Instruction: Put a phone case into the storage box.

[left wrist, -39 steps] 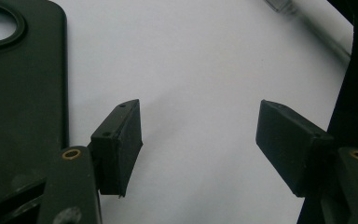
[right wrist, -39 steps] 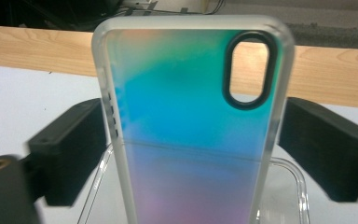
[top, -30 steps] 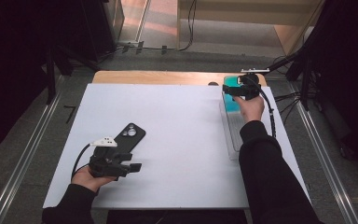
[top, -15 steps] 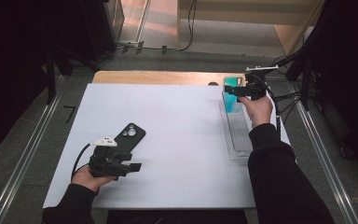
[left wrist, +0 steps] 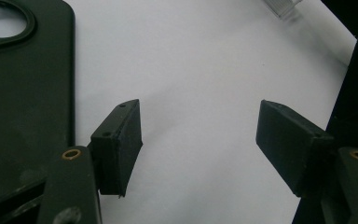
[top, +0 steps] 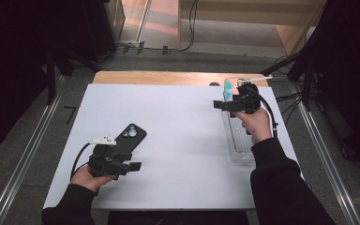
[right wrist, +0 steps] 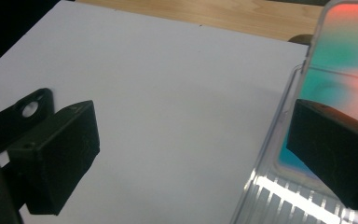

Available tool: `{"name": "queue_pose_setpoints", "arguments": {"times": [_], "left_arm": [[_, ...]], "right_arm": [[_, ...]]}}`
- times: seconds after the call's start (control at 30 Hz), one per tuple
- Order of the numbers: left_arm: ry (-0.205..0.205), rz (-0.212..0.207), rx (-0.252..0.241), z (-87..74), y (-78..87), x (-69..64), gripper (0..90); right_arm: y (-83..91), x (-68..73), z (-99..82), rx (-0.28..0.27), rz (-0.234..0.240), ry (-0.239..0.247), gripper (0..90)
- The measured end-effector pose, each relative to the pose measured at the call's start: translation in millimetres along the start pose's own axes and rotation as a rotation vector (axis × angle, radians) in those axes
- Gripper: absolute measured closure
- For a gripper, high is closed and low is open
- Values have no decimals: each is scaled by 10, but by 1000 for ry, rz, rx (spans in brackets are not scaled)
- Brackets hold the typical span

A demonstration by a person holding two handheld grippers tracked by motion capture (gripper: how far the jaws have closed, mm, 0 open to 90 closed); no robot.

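The left gripper rests near-left on the white table sheet, jaws apart and empty, just beside the black phone case. Far right, the right gripper hangs wide open, empty, beside the phone with a teal-orange screen in the clear plastic tray
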State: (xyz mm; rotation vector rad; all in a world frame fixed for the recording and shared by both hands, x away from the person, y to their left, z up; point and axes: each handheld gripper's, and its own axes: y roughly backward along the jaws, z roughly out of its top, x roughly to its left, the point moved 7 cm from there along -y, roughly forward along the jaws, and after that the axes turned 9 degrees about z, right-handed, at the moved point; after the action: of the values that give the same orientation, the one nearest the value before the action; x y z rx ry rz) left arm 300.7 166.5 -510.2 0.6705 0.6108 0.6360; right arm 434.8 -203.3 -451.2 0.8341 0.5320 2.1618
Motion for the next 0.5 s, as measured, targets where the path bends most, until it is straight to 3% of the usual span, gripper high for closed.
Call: {"name": "queue_pose_setpoints", "arguments": {"times": [0.07,0.17,0.4,0.5], "left_arm": [[9,-1,6,4,-1,0,315],[32,-16,19,21,1,-14,315],[14,-12,17,32,9,-13,315],[14,-10,12,42,16,-6,315]], "right_arm": [[-3,43,-29,-5,17,13,11],[1,106,-91,-24,58,20,114],[23,261,-260,36,123,55,135],[56,336,-330,52,152,68,188]]}}
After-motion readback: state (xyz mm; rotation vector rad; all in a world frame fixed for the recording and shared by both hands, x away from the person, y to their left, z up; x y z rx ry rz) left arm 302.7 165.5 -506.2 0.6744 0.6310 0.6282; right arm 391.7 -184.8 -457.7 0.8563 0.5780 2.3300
